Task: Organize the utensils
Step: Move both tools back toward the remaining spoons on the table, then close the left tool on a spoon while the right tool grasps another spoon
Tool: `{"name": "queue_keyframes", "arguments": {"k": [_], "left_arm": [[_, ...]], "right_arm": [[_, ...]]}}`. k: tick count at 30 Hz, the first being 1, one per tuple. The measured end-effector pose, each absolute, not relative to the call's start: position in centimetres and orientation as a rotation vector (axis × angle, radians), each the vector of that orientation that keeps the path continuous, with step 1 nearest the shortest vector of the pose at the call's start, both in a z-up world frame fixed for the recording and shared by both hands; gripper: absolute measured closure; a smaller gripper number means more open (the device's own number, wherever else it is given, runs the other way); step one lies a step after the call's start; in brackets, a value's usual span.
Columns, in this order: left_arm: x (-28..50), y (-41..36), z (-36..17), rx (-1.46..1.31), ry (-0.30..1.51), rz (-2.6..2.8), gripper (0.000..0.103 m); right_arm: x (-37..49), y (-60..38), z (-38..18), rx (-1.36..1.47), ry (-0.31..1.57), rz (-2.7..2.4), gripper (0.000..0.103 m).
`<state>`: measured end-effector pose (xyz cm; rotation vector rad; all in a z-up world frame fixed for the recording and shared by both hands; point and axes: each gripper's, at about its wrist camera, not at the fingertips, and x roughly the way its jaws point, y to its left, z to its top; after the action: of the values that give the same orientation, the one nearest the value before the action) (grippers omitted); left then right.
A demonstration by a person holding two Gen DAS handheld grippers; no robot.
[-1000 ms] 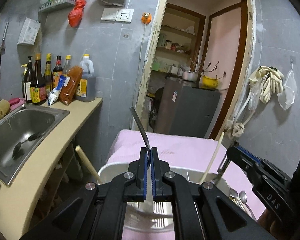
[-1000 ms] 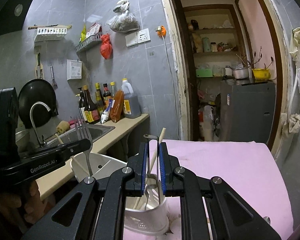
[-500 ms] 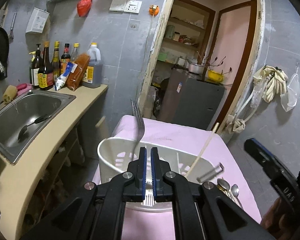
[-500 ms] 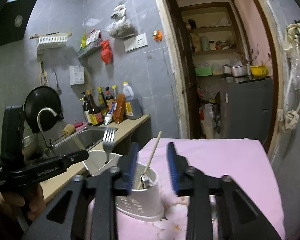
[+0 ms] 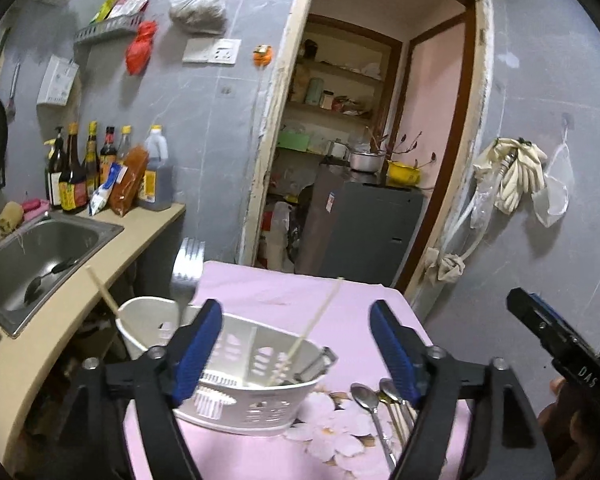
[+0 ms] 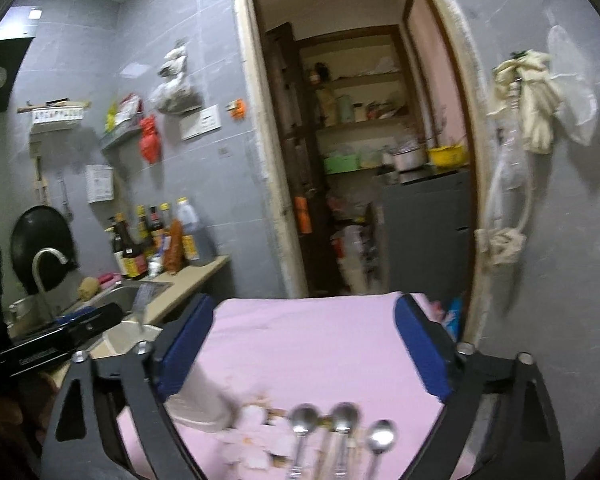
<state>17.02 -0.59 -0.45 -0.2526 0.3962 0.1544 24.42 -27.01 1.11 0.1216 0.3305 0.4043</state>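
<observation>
A white slotted basket (image 5: 236, 368) stands on the pink flowered cloth (image 5: 284, 296). In its left end a fork (image 5: 186, 276) stands tines up, clear of the pads. Two chopsticks (image 5: 320, 328) and a peeler (image 5: 320, 364) also lean in it. My left gripper (image 5: 296, 344) hangs over the basket, its jaws opening with nothing between them. My right gripper (image 6: 304, 344) is also opening and empty, above three spoons (image 6: 342, 420) lying on the cloth beside the blurred basket (image 6: 200, 400). The spoons (image 5: 364, 396) show right of the basket in the left wrist view.
Left of the table run a beige counter (image 5: 60, 320) and a steel sink (image 5: 40, 248) holding a dark spoon. Sauce bottles (image 5: 100, 172) line the wall. An open doorway (image 5: 360, 160) lies beyond the table's far edge. Cloths hang on the right wall (image 5: 512, 176).
My left gripper let go of the fork, which now stands in the basket. My right gripper opened off the utensils in the basket. Both grippers pulled back and up, bringing the spoons into view.
</observation>
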Motion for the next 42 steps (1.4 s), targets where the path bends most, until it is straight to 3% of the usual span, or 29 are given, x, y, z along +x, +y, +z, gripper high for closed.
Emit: {"name": "queue_keyframes", "arguments": {"k": [4, 7, 14, 29, 30, 34, 39, 42], "left_arm": [[17.2, -3.0, -0.3, -0.229, 0.364, 0.178, 0.01], [17.4, -4.8, -0.3, -0.204, 0.35, 0.19, 0.008], [18.3, -8.1, -2.2, -0.178, 0.384, 0.184, 0.007], [21.7, -11.0, -10.3, -0.202, 0.561, 0.139, 0.009], [21.9, -11.0, -10.7, -0.207, 0.57, 0.134, 0.011], [23.3, -10.6, -12.2, -0.246, 0.629, 0.106, 0.026], [25.1, -10.3, -13.6, -0.284, 0.696, 0.065, 0.033], [26.1, -10.2, -14.5, -0.314, 0.748, 0.027, 0.044]], "right_arm": [[24.8, -29.5, 1.2, 0.105, 0.322, 0.351, 0.005], [24.8, -31.0, 1.0, 0.081, 0.317, 0.316, 0.001], [25.5, -34.0, -1.1, 0.045, 0.354, 0.286, 0.001], [29.9, -35.8, -11.0, 0.072, 0.588, 0.386, 0.002], [30.4, -35.7, -11.6, 0.076, 0.61, 0.402, 0.004], [32.2, -34.7, -14.1, 0.058, 0.719, 0.44, 0.03], [33.4, -33.4, -16.2, 0.05, 0.8, 0.516, 0.05], [34.1, -32.5, -17.3, 0.034, 0.834, 0.561, 0.059]]}}
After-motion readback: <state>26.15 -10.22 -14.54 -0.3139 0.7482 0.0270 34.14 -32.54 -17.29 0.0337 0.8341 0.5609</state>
